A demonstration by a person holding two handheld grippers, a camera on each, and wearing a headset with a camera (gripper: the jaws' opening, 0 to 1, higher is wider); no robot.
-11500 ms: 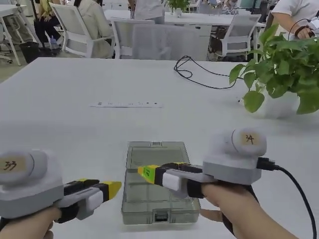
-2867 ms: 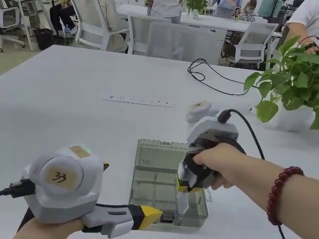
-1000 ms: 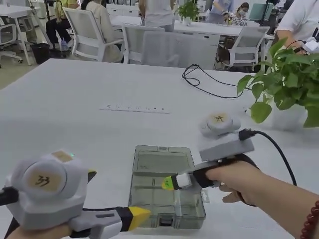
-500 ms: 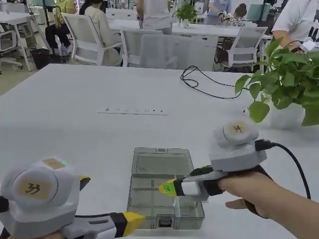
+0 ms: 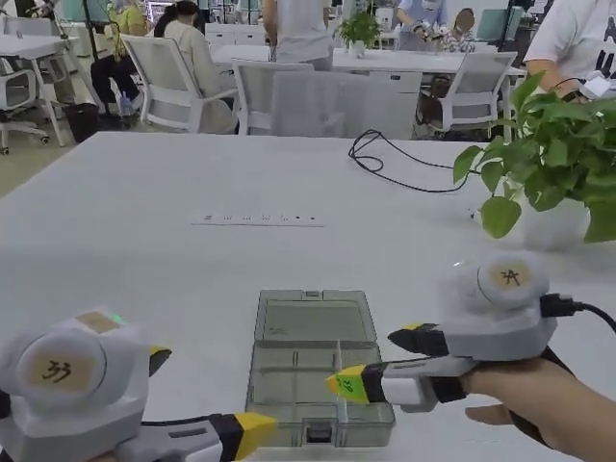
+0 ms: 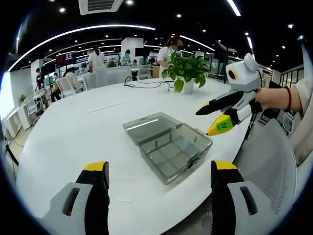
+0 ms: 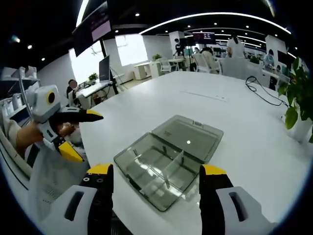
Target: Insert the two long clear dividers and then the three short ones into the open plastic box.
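Note:
The clear plastic box (image 5: 289, 385) lies open near the table's front edge, with its lid (image 5: 313, 320) laid flat behind it. Clear dividers (image 7: 168, 169) stand inside the tray and split it into compartments; they also show as a grid of dividers (image 6: 168, 149) in the left gripper view. My right gripper (image 5: 375, 359) hovers open at the box's right side, holding nothing. My left gripper (image 5: 205, 393) is open to the left of the box, also holding nothing. Each gripper view looks past open jaws at the box (image 6: 166, 137) (image 7: 146, 161) on the table.
A potted plant (image 5: 558, 144) stands at the right rear of the white table (image 5: 144, 241). A black cable (image 5: 404, 159) loops behind the box, and a thin printed strip (image 5: 258, 219) lies mid-table. Chairs and people sit beyond the far edge.
My right gripper, which pointed down into the box's front right corner 2.9 s ago, has drawn back to the right and levelled out. My left gripper has barely moved.

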